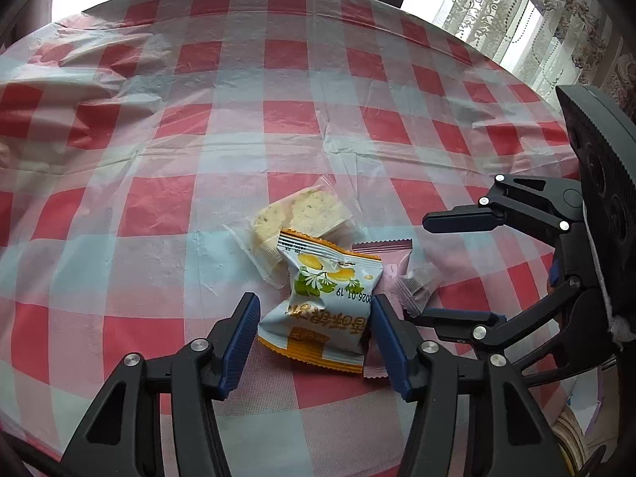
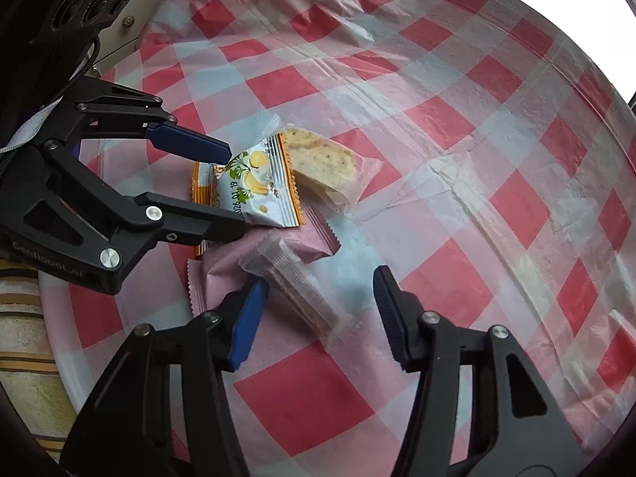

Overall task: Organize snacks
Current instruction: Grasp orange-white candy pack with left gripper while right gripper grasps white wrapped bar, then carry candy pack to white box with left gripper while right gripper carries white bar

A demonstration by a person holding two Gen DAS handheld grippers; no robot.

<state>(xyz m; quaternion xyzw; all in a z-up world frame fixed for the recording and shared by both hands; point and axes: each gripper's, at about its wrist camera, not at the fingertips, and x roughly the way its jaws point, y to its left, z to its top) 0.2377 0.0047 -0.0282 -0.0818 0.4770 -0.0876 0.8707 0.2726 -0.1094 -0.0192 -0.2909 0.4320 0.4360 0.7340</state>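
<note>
Several snack packets lie bunched on the checked tablecloth. A white and orange packet with yellow fruit print (image 1: 326,302) (image 2: 258,183) sits between the fingers of my left gripper (image 1: 314,318) (image 2: 234,190), which is open around it. A clear-wrapped pale cake (image 1: 298,218) (image 2: 326,167) lies just behind it. A pink packet (image 1: 391,262) (image 2: 254,262) lies under it, to the right. A clear-wrapped brown wafer bar (image 1: 419,282) (image 2: 302,290) lies on the pink packet, between the fingers of my open right gripper (image 2: 322,298) (image 1: 425,266).
The red, white and pale blue checked plastic tablecloth (image 1: 278,119) (image 2: 477,159) is wrinkled. Lace curtains (image 1: 516,20) hang at the far right by a window. A striped cushion (image 2: 24,338) shows past the table's edge at the left.
</note>
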